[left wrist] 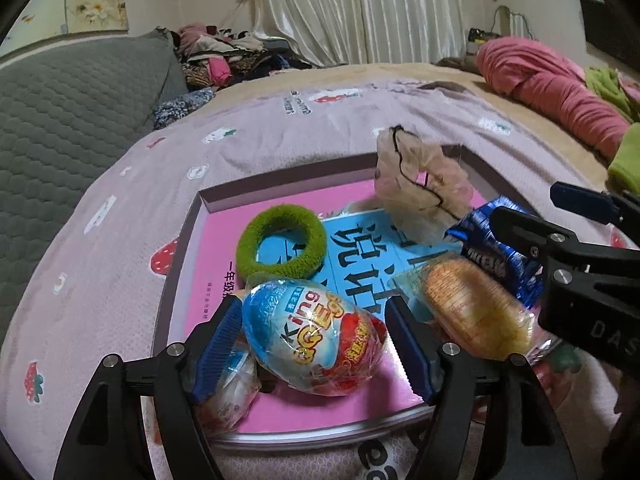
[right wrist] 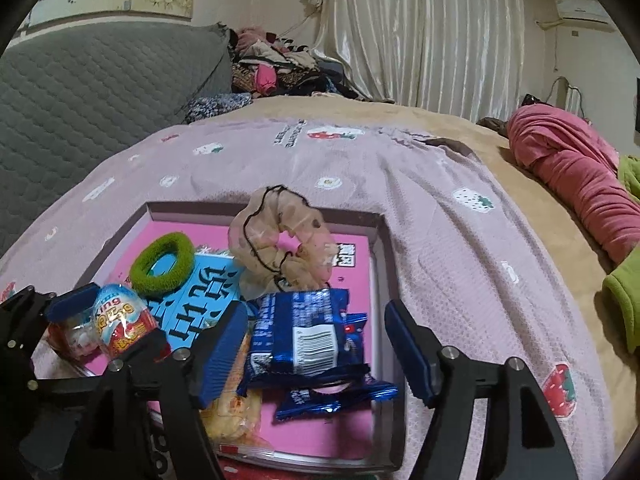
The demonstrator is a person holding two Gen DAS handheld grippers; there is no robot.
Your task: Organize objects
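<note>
- The left gripper hangs low over the near left part of a shallow box lying on a lilac bedspread. Its blue pads stand apart on either side of one foil-wrapped toy egg. The left pad looks to touch the wrapper and the right pad shows a gap, so the jaws read as released.
- The egg's long axis runs from far left to near right in the left wrist view, blunt end nearest the camera.
- Under the left finger lies one clear wrapped sweet, partly hidden and hard to make out.
- One green fuzzy hair tie lies flat on the pink and blue print beyond the egg.
- One sheer beige scrunchie sits further back, near the box's middle.
- One yellow wrapped cracker lies lengthways towards the camera, half hidden by the right gripper's left finger.
- Two blue snack packets are stacked, the lower mostly covered.
- The right gripper stands unclenched around the packets, its right pad clear of them.
</note>
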